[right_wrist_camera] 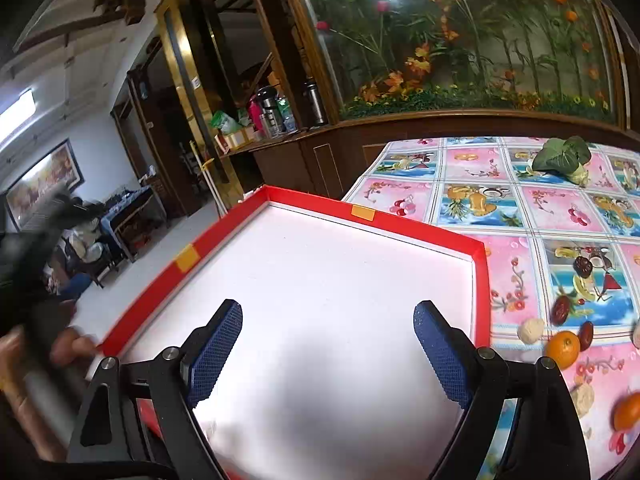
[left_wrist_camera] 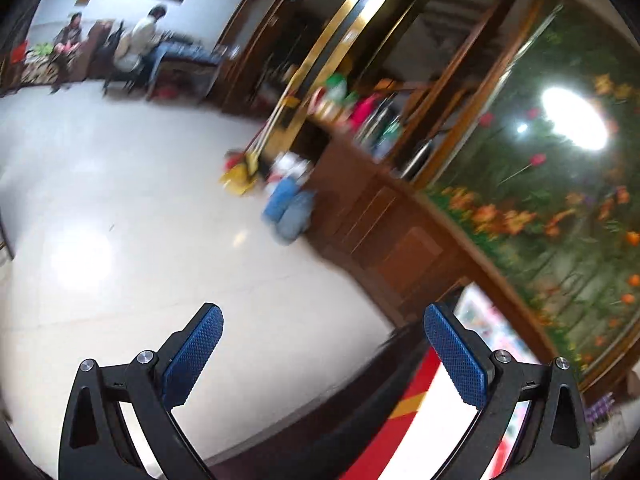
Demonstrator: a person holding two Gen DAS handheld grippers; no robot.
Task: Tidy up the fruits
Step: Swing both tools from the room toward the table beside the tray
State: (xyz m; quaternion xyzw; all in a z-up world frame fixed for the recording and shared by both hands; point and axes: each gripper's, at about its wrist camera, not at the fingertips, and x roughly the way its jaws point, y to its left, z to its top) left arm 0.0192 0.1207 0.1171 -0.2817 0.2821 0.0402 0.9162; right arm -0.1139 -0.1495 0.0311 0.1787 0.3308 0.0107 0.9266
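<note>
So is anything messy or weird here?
A bit. The fruits, like this orange, lie loose on the tablecloth, while the red-rimmed tray beside them holds nothing. No spills or damage show.

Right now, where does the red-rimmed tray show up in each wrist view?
Left wrist: tray only partly in view, a red edge strip at the bottom, between the open left tongs.
Right wrist: tray fills the centre, under the open right tongs.
Shared landmark: flower panel.

a flower mural (right_wrist_camera: 460, 40) backs a wooden counter (right_wrist_camera: 280, 148) holding 2 flasks (right_wrist_camera: 270, 114).
</note>
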